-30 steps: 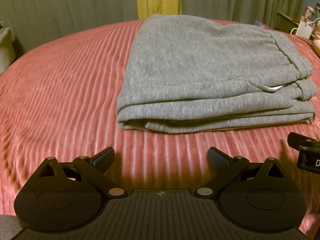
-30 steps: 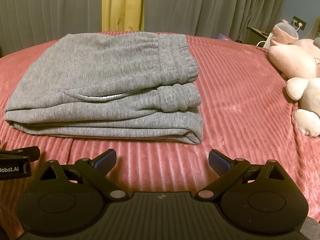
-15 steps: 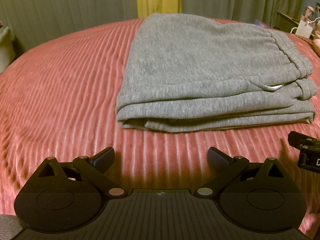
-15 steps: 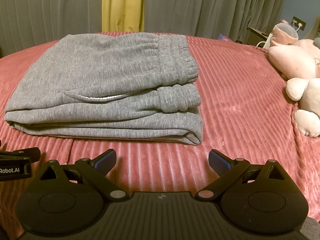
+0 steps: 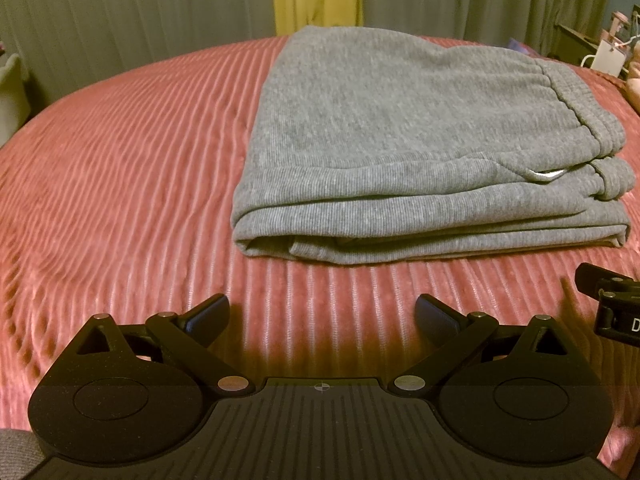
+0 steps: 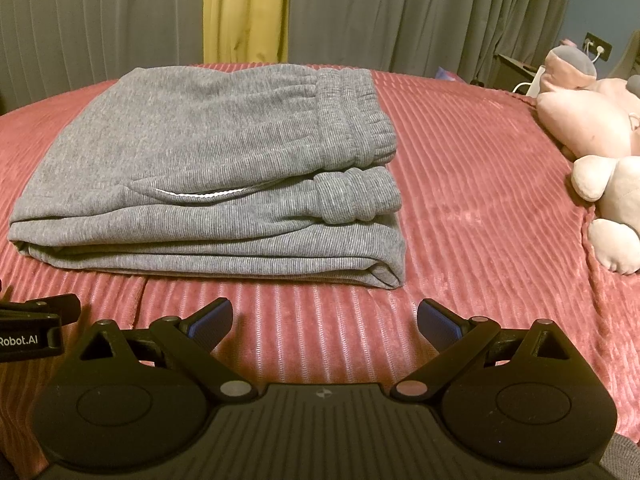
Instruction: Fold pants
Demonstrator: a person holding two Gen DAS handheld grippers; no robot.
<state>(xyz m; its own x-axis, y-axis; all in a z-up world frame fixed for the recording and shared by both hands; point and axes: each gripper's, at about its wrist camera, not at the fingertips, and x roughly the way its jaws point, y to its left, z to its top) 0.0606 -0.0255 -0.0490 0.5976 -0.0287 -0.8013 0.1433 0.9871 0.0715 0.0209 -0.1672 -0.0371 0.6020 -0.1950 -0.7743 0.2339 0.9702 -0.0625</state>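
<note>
Grey sweatpants [image 5: 420,152] lie folded in a flat stack on the red ribbed bedspread [image 5: 120,168], waistband to the right. They also show in the right wrist view [image 6: 208,184]. My left gripper [image 5: 322,316] is open and empty, a short way in front of the stack's near left part. My right gripper [image 6: 325,318] is open and empty, in front of the stack's near right part. Each gripper shows at the edge of the other's view, the right gripper [image 5: 612,300] and the left gripper [image 6: 36,324].
Pink and white plush toys [image 6: 596,148] lie on the bed to the right. Grey and yellow curtains [image 6: 244,12] hang behind the bed. A dark nightstand with a charger [image 6: 520,72] stands at the far right.
Both grippers have drawn back very slightly from the folded pants. The pants have not moved.
</note>
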